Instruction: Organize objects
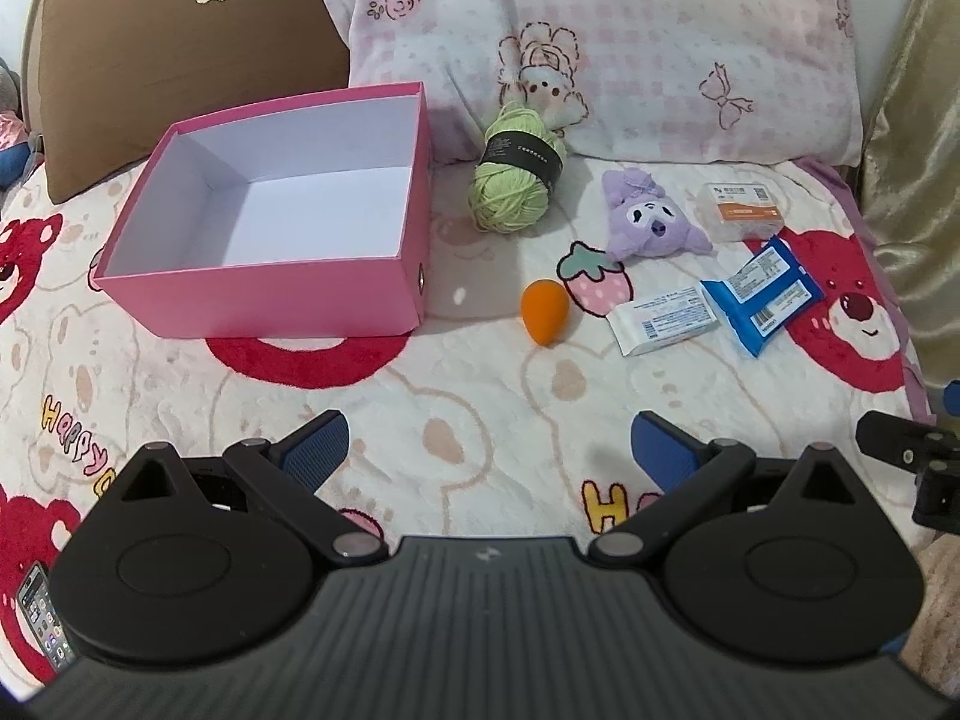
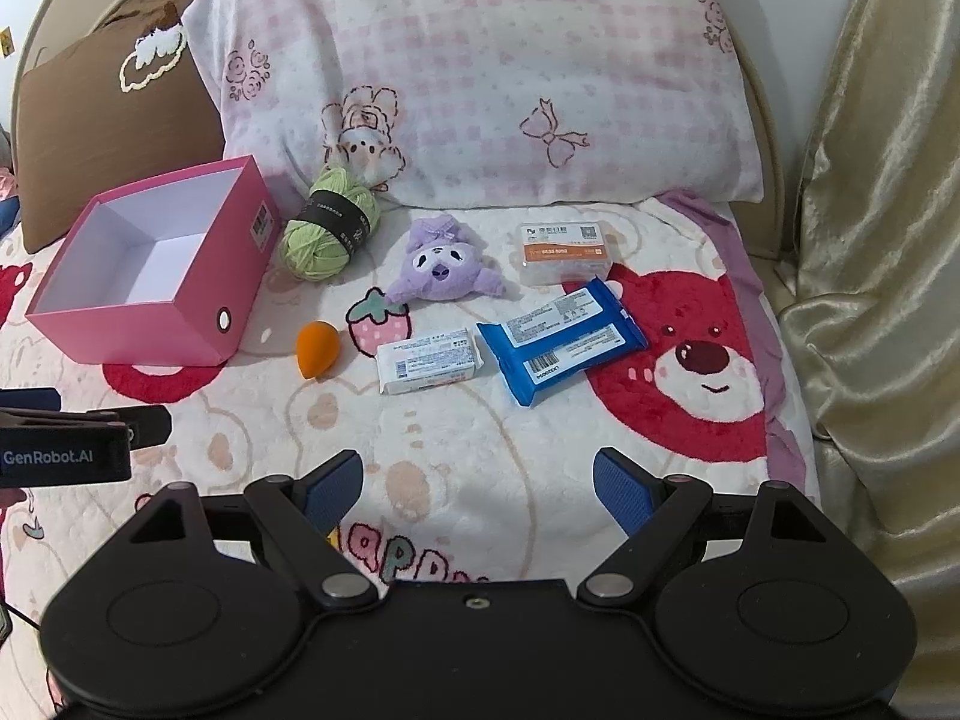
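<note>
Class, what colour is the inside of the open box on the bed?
White inside; the box is pink outside. It shows best in the left wrist view.

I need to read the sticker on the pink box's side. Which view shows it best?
The right wrist view: the pink box turns its stickered side wall toward that camera. The left wrist view shows the pink box larger but that wall edge-on, sticker hidden.

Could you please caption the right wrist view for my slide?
Open right gripper above a bear-print blanket, facing an empty pink box, green yarn and purple plush.
</note>
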Demonstrator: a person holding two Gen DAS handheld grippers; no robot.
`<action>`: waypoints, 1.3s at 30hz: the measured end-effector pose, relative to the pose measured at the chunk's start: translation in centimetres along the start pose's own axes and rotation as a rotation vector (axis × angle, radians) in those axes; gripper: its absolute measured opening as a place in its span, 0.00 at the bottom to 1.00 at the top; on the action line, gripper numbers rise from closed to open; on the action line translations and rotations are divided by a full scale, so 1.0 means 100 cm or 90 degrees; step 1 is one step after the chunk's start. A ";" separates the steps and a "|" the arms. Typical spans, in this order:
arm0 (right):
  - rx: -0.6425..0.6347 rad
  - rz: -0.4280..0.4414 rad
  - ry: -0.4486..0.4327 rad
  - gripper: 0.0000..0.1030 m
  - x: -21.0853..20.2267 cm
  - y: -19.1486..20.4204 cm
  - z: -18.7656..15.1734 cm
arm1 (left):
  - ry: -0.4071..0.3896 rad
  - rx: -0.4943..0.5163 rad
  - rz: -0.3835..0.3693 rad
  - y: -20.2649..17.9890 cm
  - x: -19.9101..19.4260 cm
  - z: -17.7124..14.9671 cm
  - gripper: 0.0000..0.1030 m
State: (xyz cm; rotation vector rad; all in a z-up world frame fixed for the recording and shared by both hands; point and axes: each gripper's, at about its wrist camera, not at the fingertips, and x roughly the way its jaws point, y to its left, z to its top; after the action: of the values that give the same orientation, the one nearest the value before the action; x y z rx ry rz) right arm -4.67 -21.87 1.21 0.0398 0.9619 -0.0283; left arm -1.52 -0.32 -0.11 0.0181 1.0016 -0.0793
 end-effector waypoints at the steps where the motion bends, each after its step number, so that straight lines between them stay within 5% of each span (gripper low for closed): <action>1: 0.000 0.000 -0.001 0.85 0.000 0.001 0.000 | 0.000 0.000 0.000 0.000 0.000 0.000 0.99; 25: -0.016 -0.022 -0.011 0.85 -0.012 0.002 0.000 | -0.012 -0.013 -0.039 -0.004 -0.019 -0.001 0.89; 31: -0.071 0.034 -0.072 0.85 -0.023 -0.011 0.003 | -0.032 0.004 -0.066 -0.017 -0.024 0.017 0.89; 39: -0.018 0.169 -0.053 0.85 0.005 -0.069 0.025 | -0.001 0.032 -0.105 -0.047 0.010 0.046 0.86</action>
State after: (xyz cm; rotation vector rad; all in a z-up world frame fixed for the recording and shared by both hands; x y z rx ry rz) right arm -2.61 -28.92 2.09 0.1387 0.8669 0.2263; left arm 2.54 -5.30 1.64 -0.0196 0.9990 -0.2554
